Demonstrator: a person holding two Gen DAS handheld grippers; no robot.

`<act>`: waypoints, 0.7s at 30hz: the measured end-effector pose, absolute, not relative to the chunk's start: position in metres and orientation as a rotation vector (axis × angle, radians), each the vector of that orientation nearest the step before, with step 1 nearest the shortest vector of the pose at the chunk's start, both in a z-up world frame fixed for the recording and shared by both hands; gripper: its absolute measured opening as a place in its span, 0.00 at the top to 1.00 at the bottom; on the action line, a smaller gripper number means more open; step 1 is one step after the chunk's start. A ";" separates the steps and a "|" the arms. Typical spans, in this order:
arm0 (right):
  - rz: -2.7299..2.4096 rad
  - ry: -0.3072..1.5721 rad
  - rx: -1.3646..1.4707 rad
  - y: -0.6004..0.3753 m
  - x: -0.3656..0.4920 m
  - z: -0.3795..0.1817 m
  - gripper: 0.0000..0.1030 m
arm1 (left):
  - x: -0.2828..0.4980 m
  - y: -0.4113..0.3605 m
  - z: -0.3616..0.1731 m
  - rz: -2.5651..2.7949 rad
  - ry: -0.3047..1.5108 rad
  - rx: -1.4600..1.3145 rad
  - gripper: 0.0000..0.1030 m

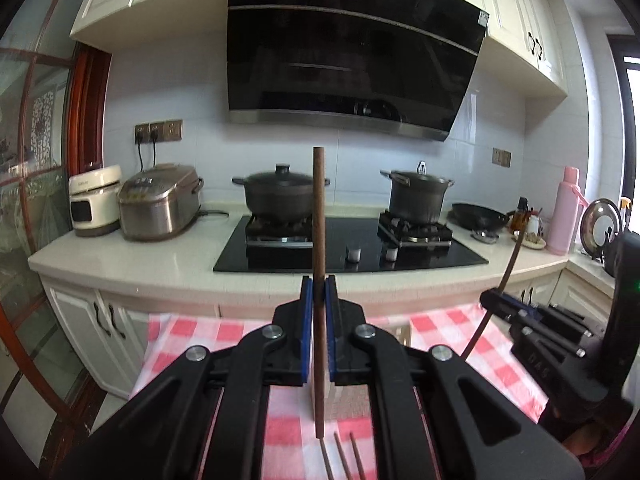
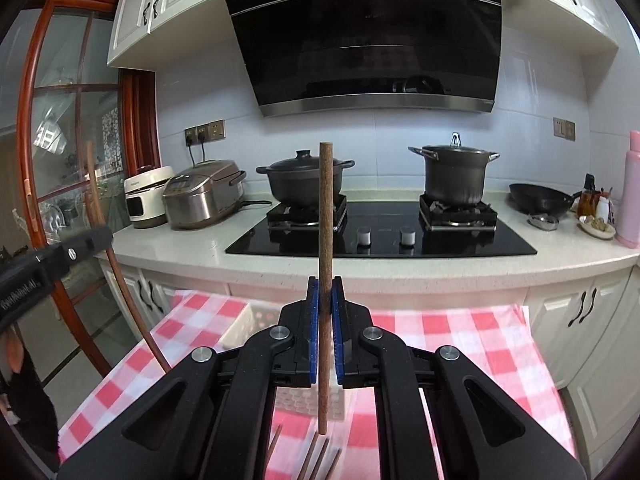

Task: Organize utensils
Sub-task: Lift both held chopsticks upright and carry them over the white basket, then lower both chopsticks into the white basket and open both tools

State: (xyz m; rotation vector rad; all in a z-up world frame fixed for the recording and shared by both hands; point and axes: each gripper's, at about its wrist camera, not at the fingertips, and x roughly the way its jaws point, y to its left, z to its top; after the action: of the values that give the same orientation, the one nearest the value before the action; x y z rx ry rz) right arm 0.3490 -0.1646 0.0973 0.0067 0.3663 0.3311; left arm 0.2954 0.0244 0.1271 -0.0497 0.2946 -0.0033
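both your claws clamp a chopstick upright, left gripper (image 1: 319,298) and right gripper (image 2: 325,300), clearing the spares (image 1: 340,456) at six o'clock on the cloth (image 1: 192,336).

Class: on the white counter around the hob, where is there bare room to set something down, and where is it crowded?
Bare: the counter strip in front of the hob, and the patch between rice cooker and hob. Crowded: the right end, with wok, bottles, dish and pink flask.
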 end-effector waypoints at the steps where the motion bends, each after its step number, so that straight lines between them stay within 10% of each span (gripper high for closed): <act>1: 0.328 0.365 0.008 -0.164 0.354 0.100 0.92 | 0.301 0.024 0.133 -0.004 0.288 -0.053 0.94; 10: 0.335 0.384 0.021 -0.151 0.407 0.118 0.92 | 0.366 0.014 0.177 -0.014 0.266 -0.062 0.94; 21: 0.367 0.566 0.008 -0.132 0.448 0.052 0.92 | 0.434 0.011 0.093 -0.046 0.475 -0.105 0.94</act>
State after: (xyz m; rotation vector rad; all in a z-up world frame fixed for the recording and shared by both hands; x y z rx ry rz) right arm 0.4476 -0.1322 0.0518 0.0078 0.5657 0.3667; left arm 0.4336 0.0111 0.0935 -0.1054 0.4749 -0.0455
